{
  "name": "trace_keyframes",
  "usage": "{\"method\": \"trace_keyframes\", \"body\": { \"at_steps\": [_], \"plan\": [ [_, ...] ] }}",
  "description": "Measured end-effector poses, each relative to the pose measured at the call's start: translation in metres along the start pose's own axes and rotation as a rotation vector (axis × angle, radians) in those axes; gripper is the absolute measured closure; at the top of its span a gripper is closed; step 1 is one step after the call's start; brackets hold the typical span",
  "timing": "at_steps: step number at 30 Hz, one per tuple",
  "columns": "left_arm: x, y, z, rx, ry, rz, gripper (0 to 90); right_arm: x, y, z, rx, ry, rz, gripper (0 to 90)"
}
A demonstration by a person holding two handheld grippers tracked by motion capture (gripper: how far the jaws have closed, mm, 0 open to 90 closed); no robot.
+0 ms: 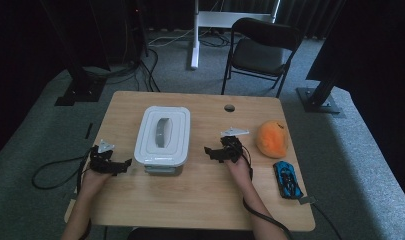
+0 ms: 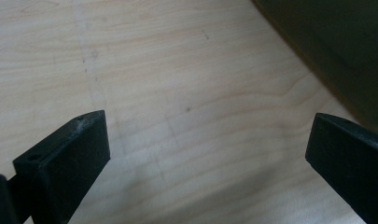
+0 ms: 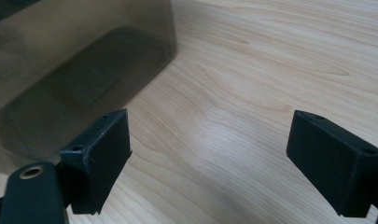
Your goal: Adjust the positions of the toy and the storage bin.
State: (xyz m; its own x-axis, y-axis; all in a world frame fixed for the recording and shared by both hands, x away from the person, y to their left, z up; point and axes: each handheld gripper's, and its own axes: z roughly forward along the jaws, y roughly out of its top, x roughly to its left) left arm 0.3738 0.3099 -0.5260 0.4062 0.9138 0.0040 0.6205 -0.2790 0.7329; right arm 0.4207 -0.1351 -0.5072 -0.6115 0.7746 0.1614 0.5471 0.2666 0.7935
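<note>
While both jaw pairs are being held spread wide with nothing between them, the left gripper [image 1: 121,165] is being kept low just left of the lidded box [image 1: 162,139]. The right gripper [image 1: 213,151] is being held near the box's right side, over the bare table [image 1: 200,200]. The box is sitting centre-left on the table.

Pale wooden table [image 1: 200,200] with rounded corners and a small round cable hole [image 1: 229,108] near its far edge, centred in the frame. Grey carpeted floor [image 1: 370,150] all around. Black folding chair with padded seat [image 1: 260,52] at upper centre-right, beyond the table. White metal stand leg [image 1: 194,35] at upper centre. Black cables [image 1: 140,70] strewn over the carpet at upper left. Dark curtains along the top edge. Black floor-standing posts on flat feet [image 1: 80,90] at left and right. Dim light.
</note>
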Motion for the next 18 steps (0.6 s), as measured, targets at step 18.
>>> {"method": "trace_keyframes", "body": {
  "at_steps": [18],
  "plan": [
    [-0.004,0.032,0.014,-0.03,-0.005,-0.002,0.3,0.016,0.008,0.028,-0.023,-0.012,0.025,13.0]
  ]
}}
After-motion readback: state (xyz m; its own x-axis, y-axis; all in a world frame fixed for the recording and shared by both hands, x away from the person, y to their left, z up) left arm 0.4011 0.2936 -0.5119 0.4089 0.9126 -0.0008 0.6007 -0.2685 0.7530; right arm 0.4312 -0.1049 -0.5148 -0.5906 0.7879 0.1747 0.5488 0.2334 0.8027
